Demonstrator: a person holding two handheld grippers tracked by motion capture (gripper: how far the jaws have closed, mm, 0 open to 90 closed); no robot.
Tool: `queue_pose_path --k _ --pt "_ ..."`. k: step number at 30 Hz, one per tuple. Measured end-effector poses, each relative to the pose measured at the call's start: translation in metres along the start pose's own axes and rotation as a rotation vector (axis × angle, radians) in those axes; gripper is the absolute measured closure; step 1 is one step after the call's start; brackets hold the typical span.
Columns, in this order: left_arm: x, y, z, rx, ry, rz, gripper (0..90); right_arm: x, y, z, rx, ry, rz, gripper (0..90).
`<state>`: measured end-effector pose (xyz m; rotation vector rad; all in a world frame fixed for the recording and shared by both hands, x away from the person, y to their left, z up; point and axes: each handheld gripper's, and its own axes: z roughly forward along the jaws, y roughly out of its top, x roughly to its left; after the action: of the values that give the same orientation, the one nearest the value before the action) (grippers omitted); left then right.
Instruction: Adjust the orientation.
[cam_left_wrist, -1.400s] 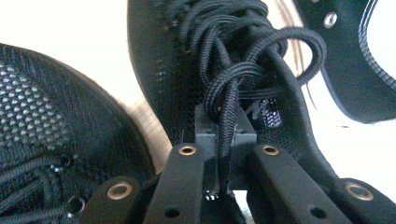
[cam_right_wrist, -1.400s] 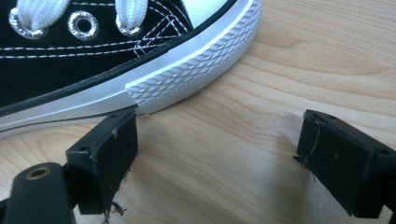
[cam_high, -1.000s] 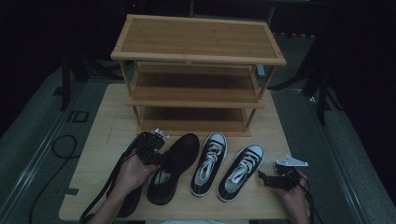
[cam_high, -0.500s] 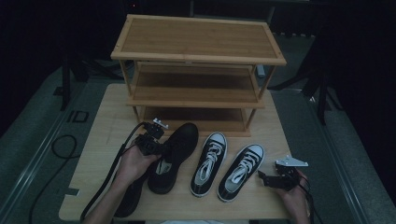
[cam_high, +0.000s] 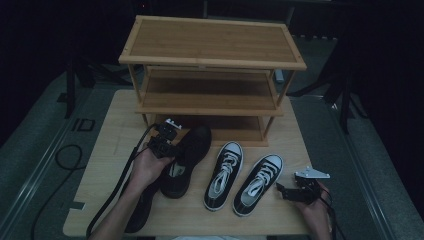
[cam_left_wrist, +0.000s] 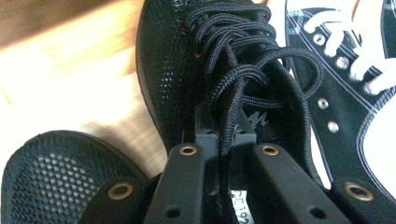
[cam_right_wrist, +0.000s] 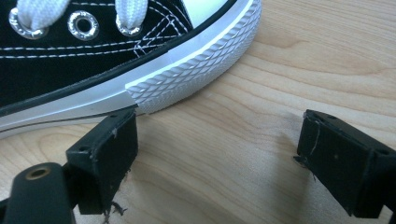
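While left gripper (cam_high: 167, 142) is pinching black shoe (cam_high: 187, 157) laces, shoe is advancing toward 12, rack (cam_high: 212, 65) | right gripper (cam_high: 285, 191) spread, idling at 4

A three-tier shoe rack (cam_high: 212, 75) is standing at the far side of the surface (cam_high: 115, 120). In front of the rack, a mesh shoe (cam_high: 186, 160) is lying at left, with two lace-up sneakers (cam_high: 223, 175) (cam_high: 258, 184) sitting side by side to its right.
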<state>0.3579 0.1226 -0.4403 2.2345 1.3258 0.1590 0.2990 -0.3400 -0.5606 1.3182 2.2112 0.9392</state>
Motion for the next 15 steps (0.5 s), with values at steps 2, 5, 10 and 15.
queue_pose_path --k 2,5,10,15 --pt "0.002 0.002 0.001 -0.009 0.004 -0.014 86.9 0.000 0.000 0.000 0.000 0.000 0.000 12.2" --pt "0.006 0.004 0.004 -0.018 0.016 -0.038 86.9 0.000 0.000 0.000 0.000 0.000 0.000 12.2" --pt "0.011 0.008 0.011 -0.033 0.047 -0.069 86.9 0.000 0.000 0.000 0.000 0.000 0.000 12.2" --pt "0.014 0.014 0.015 -0.067 0.055 -0.104 86.8 0.000 0.000 0.000 0.000 0.000 0.000 12.2"
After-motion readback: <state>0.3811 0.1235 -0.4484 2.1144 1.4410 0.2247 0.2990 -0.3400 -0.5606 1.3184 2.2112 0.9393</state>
